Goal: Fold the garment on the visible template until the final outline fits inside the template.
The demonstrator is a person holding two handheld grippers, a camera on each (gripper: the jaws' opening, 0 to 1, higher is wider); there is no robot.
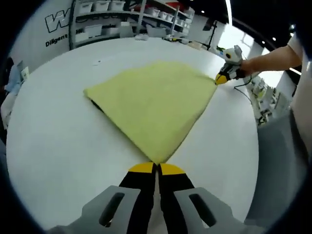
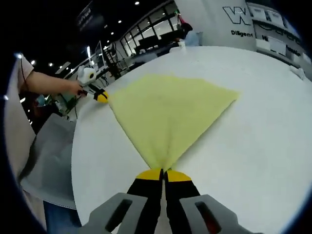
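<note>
In the left gripper view, at the bottom centre of the frame, we are seeing the left gripper [image 1: 157, 168] with its yellow-tipped jaws pressed together, pinching the near corner of the yellow garment [image 1: 153, 105]. The garment is lying flat on the white table [image 1: 53, 141], spreading from that corner up through the middle of the frame. At the upper right, the right gripper [image 1: 220, 79] is pinching another corner of the garment, held by a person's hand [image 1: 249, 66].

In the right gripper view, we are seeing the right gripper's jaws at the bottom centre, clamped on a corner of the garment, which is fanning out toward the upper middle. At the left, the left gripper is gripping the far corner. Shelves [image 1: 126, 17] with white bins are standing beyond the table, at the top of the left gripper view.
</note>
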